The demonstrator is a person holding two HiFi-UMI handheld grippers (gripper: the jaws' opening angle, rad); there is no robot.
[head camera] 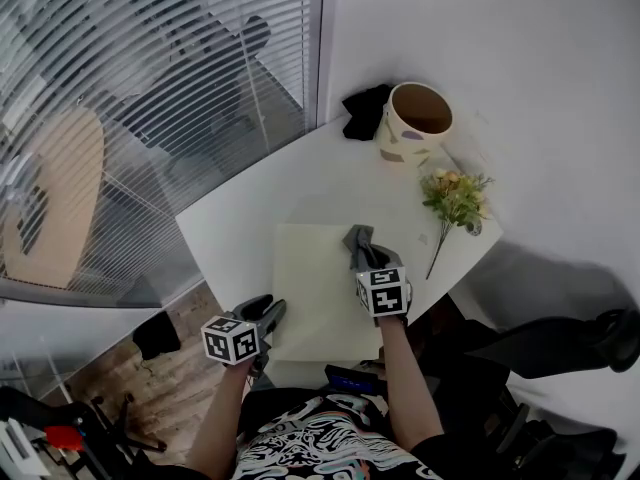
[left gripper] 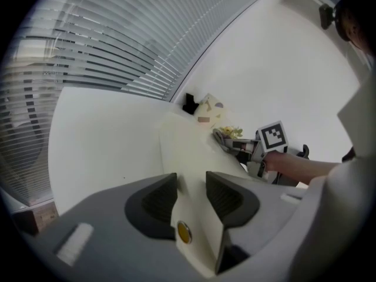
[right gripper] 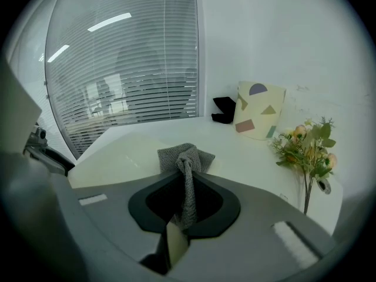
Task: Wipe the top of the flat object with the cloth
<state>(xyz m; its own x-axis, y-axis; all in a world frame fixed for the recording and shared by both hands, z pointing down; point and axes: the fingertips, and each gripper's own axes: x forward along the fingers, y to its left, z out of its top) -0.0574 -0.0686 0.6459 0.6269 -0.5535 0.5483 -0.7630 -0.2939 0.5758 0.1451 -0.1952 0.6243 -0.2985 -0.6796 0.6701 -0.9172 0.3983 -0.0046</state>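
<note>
A cream flat board [head camera: 315,283] lies on the white table [head camera: 240,218], near its front edge. My left gripper [head camera: 271,314] is shut on the board's near left edge; in the left gripper view the board [left gripper: 187,151] runs between the jaws of this gripper [left gripper: 191,188]. My right gripper [head camera: 366,266] is shut on a grey cloth [head camera: 358,242], whose bunched end rests on the board's right side. In the right gripper view the cloth [right gripper: 185,160] hangs pinched between the jaws of that gripper [right gripper: 187,184], over the board [right gripper: 114,160].
A cream pot with coloured shapes [head camera: 417,120] and a black object [head camera: 365,110] stand at the table's far corner. A sprig of artificial flowers [head camera: 455,200] lies at the right edge. Window blinds [head camera: 150,88] run along the left.
</note>
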